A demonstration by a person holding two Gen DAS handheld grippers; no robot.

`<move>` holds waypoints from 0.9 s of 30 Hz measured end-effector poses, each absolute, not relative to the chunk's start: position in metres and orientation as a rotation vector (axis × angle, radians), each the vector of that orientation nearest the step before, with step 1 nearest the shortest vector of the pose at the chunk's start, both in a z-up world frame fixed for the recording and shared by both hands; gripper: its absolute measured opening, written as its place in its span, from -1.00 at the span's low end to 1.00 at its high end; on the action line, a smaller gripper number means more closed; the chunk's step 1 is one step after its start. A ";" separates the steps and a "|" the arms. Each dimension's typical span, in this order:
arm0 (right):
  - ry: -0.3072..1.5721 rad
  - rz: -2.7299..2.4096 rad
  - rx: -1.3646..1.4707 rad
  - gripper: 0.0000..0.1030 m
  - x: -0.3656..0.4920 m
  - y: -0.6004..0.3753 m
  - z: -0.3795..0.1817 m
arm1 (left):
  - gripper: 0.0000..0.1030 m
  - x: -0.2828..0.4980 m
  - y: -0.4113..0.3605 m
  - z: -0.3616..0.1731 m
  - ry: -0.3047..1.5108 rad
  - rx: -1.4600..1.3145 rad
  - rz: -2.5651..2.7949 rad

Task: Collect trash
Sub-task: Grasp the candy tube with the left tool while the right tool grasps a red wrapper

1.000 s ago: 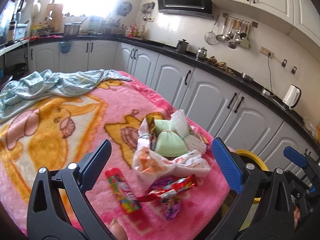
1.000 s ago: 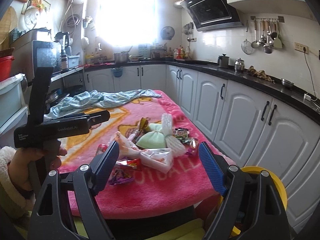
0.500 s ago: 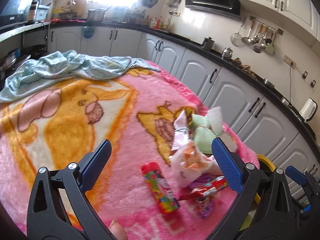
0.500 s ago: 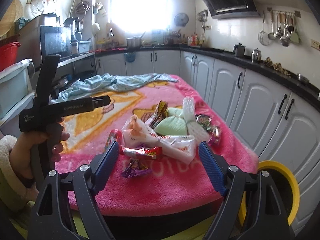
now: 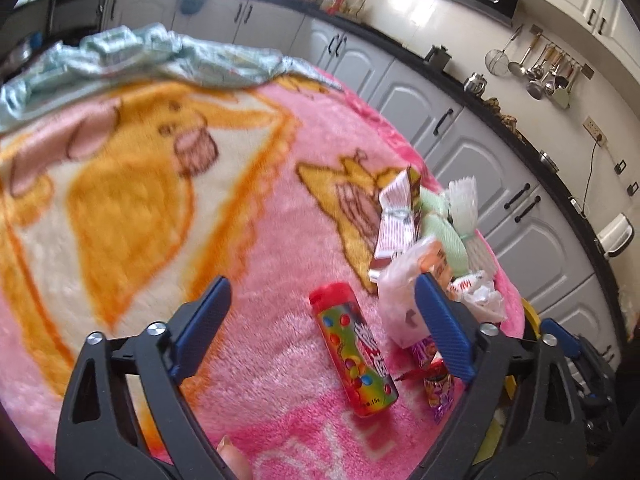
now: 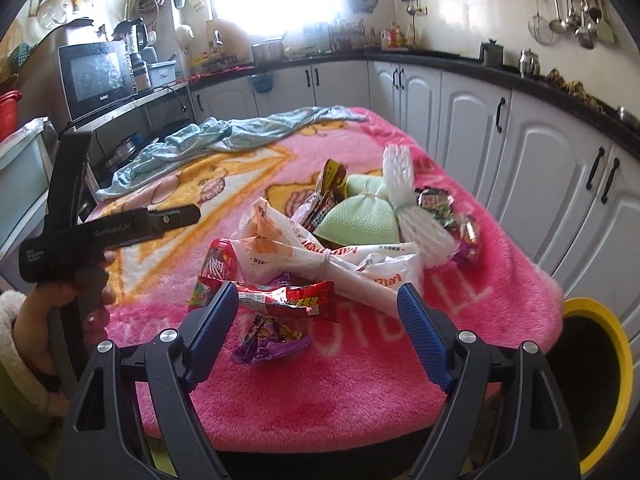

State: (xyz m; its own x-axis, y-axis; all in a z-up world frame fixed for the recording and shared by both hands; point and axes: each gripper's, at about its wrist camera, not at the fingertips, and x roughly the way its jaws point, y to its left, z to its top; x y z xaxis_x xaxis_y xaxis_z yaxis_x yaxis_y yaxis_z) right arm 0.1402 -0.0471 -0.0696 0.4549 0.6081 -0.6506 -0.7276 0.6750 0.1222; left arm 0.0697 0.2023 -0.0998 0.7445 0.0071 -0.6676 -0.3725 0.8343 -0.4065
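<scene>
A: What does the left gripper (image 5: 320,320) show?
B: Its fingers are spread and have just been narrowing a little; the candy tube (image 5: 354,346) lies on the pink blanket (image 5: 260,240) between them, untouched.
A: And right of the tube?
B: A white bag (image 5: 404,300), a red wrapper (image 6: 288,300) and a purple wrapper (image 6: 268,340), all bunched near the tabletop's near edge.
A: The right gripper (image 6: 316,326)?
B: Fingers spread wide above the two wrappers, pinching nothing.
A: Further right?
B: A green pouch (image 6: 360,220) and white foam net (image 6: 408,208) behind the bag, and a yellow-rimmed bin (image 6: 592,380) just beside the tabletop corner.
</scene>
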 end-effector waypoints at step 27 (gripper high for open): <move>0.927 0.982 -0.057 -0.76 0.176 -0.039 -0.098 | -0.07 0.088 0.196 -0.134 0.823 -0.651 0.145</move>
